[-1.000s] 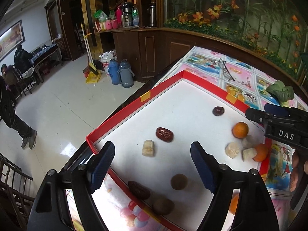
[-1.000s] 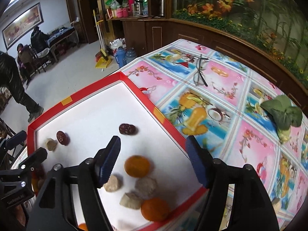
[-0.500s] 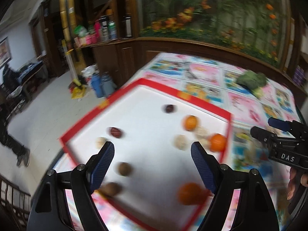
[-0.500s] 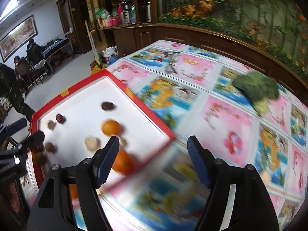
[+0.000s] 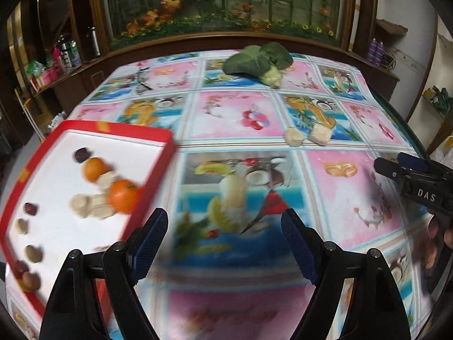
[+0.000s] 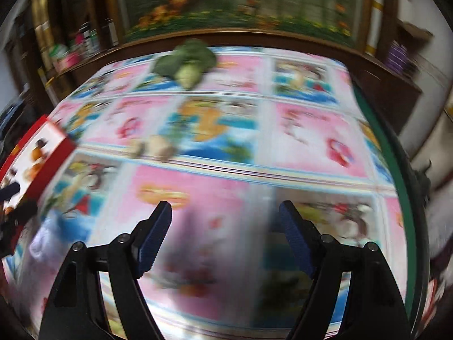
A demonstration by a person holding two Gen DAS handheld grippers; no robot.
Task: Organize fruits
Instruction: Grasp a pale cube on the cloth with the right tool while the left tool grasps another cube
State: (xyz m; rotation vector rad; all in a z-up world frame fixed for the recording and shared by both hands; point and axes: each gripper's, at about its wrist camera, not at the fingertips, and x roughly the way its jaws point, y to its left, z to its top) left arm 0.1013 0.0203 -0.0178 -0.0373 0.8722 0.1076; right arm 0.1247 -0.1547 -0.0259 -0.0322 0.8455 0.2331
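A red-rimmed white tray (image 5: 158, 138) lies at the left in the left wrist view. It holds two oranges (image 5: 123, 196), pale fruit chunks (image 5: 80, 205), dark dates (image 5: 82, 154) and brown round fruits (image 5: 34, 253). Two pale chunks (image 5: 294, 136) lie loose on the patterned tablecloth, also blurred in the right wrist view (image 6: 158, 146). My left gripper (image 5: 225, 240) is open and empty above the cloth, right of the tray. My right gripper (image 6: 225, 232) is open and empty over the cloth; it shows at the right edge of the left wrist view (image 5: 416, 178).
A leafy green vegetable (image 5: 259, 61) lies at the far side of the table, and shows in the right wrist view (image 6: 187, 62). Glasses (image 5: 143, 80) lie at the far left. The table's green edge (image 6: 396, 170) runs along the right. A wooden planter ledge stands behind.
Both grippers have swung right, away from the tray and out over the tablecloth. The tray has slid to the left of both views. Both stay open and empty.
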